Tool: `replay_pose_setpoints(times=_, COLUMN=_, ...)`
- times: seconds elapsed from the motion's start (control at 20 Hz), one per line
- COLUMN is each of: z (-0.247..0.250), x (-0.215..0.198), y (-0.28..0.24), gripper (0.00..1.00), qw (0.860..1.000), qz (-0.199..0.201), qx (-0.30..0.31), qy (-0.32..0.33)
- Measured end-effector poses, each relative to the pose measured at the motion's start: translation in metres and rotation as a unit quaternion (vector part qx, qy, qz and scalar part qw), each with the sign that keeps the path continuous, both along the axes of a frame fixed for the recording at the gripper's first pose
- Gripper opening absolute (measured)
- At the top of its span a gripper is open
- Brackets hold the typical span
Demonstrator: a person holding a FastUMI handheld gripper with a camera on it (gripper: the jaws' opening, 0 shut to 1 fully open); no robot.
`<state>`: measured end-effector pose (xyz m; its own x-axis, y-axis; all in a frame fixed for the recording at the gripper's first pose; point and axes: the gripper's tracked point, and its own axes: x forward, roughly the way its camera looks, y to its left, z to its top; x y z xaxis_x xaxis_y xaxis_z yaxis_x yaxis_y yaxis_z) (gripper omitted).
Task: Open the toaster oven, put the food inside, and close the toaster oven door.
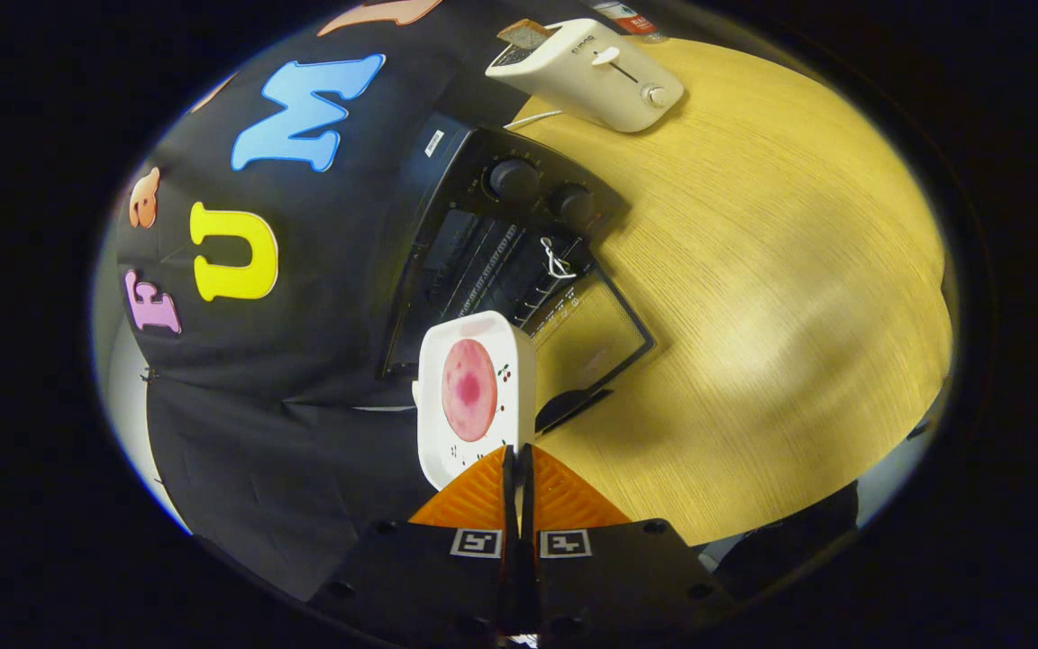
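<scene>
My gripper [516,451] is shut on the near rim of a white square plate [510,356], which sticks out straight ahead of the fingers, seen rolled on its side. A round pink slice of meat [468,389] lies on the plate. Just beyond the plate stands the black toaster oven [483,212] with its glass door [596,329] folded down open onto the table. Its wire rack [483,270] shows inside, and two round knobs [514,178] sit on its front panel. The plate's far edge is close to the oven's mouth.
A white pop-up toaster [591,72] with a slice of bread [526,33] in its slot stands on the wooden table [780,270] beyond the oven. A white cord [537,117] runs from it. Black cloth hangs behind the oven.
</scene>
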<state>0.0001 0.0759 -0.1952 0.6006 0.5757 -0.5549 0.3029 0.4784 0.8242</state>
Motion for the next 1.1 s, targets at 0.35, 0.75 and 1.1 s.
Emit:
replay_pose_setpoints(times=0.35, z=-0.021, x=0.063, y=0.015, gripper=0.02, qw=0.999, qz=-0.044, qx=0.024, qy=0.020)
replay_pose_setpoints(times=0.75, z=-0.034, x=0.112, y=0.031, gripper=0.02, qw=0.994, qz=-0.092, qx=0.054, qy=0.029)
replay_pose_setpoints(times=1.1, z=-0.038, x=0.152, y=0.045, gripper=0.01, qw=0.986, qz=-0.150, qx=0.073, qy=0.021)
